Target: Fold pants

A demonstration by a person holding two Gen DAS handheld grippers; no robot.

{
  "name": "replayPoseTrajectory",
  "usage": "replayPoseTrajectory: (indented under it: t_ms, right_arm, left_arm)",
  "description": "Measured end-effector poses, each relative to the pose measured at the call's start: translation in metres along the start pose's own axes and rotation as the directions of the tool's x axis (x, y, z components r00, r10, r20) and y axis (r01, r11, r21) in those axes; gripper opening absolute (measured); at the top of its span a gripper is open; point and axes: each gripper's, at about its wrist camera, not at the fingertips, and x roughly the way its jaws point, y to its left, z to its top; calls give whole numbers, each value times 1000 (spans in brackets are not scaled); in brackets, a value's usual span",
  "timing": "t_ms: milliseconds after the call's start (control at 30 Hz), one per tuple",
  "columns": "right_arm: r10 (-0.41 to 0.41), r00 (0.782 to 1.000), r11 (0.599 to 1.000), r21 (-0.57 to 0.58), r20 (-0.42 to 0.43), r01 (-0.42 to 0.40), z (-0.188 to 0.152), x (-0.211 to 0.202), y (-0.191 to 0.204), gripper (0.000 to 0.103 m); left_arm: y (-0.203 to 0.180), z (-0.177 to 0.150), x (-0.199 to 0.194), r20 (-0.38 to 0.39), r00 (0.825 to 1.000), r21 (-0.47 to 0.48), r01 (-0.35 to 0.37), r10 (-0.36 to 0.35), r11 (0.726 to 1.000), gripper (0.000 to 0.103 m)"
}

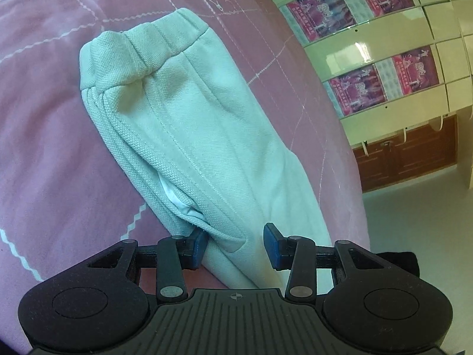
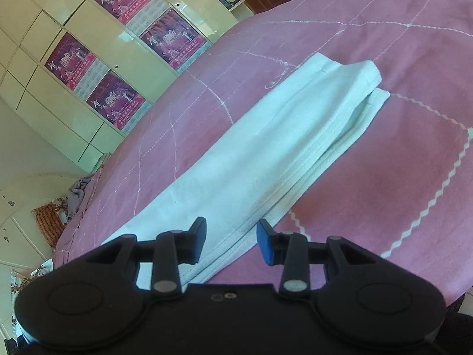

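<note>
White pants point(image 1: 189, 136) lie folded lengthwise on a pink bedspread point(image 1: 44, 148), with the elastic waistband point(image 1: 165, 35) at the far end in the left wrist view. My left gripper point(image 1: 236, 247) is open; the near part of the pants lies between its blue pads, and the left pad point(image 1: 199, 247) touches the cloth edge. In the right wrist view the same pants point(image 2: 266, 148) stretch away as a long strip. My right gripper point(image 2: 230, 242) is open over the near edge of the cloth, its pads apart from it.
The pink bedspread point(image 2: 399, 162) has white stitched lines. Cream wardrobe doors point(image 2: 59, 94) with purple posters point(image 2: 115, 100) stand beyond the bed. A pale floor point(image 1: 414, 222) and brown cabinet point(image 1: 405, 156) lie to the right of the bed edge. Bedding is heaped at the left point(image 2: 59, 207).
</note>
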Motion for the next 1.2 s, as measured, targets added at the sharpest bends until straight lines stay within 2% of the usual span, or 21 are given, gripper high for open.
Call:
replayPoseTrajectory:
  t_ms: [67, 100, 133, 167, 333, 433, 533, 633, 700, 733, 767, 867, 967, 1033, 1100, 1133, 1167, 1200]
  right_arm:
    - [-4, 1000, 1000, 2, 2, 4, 0, 3, 0, 40]
    - [-11, 1000, 1000, 2, 0, 11, -1, 4, 0, 40]
    - [-13, 1000, 1000, 2, -1, 13, -1, 5, 0, 40]
    - [-15, 1000, 1000, 3, -3, 15, -1, 6, 0, 40]
    - [-19, 1000, 1000, 5, -5, 19, -4, 6, 0, 41]
    - [-9, 1000, 1000, 23, 4, 9, -4, 5, -3, 41]
    - [-8, 1000, 999, 32, -1, 8, -5, 8, -4, 41]
    - [-16, 1000, 1000, 23, -10, 16, -6, 10, -4, 42]
    - [-11, 1000, 1000, 20, 4, 11, -4, 4, -2, 43]
    - [-6, 1000, 1000, 25, 15, 5, -4, 1, -3, 43]
    - [-2, 1000, 999, 35, 25, 1, -4, -2, -5, 43]
    - [0, 999, 999, 42, 43, -2, -3, -6, -6, 43]
    - [-5, 999, 1000, 26, 48, 4, -1, -6, -3, 43]
    - [-9, 999, 1000, 28, 47, 7, 0, -4, -4, 44]
    - [-15, 999, 999, 36, 45, 13, 0, -2, -4, 44]
    - [-15, 999, 999, 35, 44, 13, -1, -2, -4, 44]
    - [-15, 999, 999, 34, 43, 14, -1, -1, -4, 44]
    - [-16, 999, 999, 32, 46, 14, -1, -2, -3, 44]
  left_arm:
    - [-2, 1, 5, 10, 1000, 9, 6, -6, 1000, 40]
    - [-4, 1, 8, 11, 1000, 21, -4, 4, 1000, 33]
    - [-5, 1, 12, 11, 1000, 29, -17, 16, 999, 17]
    - [-4, 1, 14, 18, 1000, 25, -13, 12, 1000, 13]
    - [-18, -1, -12, 91, 991, 68, 89, -95, 994, 11]
    - [-16, 0, -21, 85, 994, 109, 66, -76, 992, 11]
    - [7, 1, -3, 34, 999, 116, -34, 30, 993, 11]
    - [22, 0, -2, 31, 1000, 40, -9, 7, 999, 16]
    - [17, -4, -8, 21, 1000, 35, -10, 9, 999, 30]
    - [14, -5, -13, 13, 999, 37, -32, 32, 999, 48]
    - [12, -10, -20, 25, 998, 58, -51, 49, 997, 51]
    - [9, -12, -45, 65, 997, 85, -57, 52, 995, 51]
    - [-1, 2, -62, 160, 987, 135, -49, 27, 990, 51]
    - [-6, 13, -58, 164, 986, 130, -1, -20, 992, 51]
    - [-9, 17, -46, 148, 989, 167, 4, -29, 986, 51]
    - [-9, 20, -36, 127, 992, 185, -9, -15, 983, 51]
    - [-6, 22, -20, 98, 994, 207, -70, 51, 976, 49]
    - [2, 25, -8, 78, 992, 195, -109, 95, 975, 41]
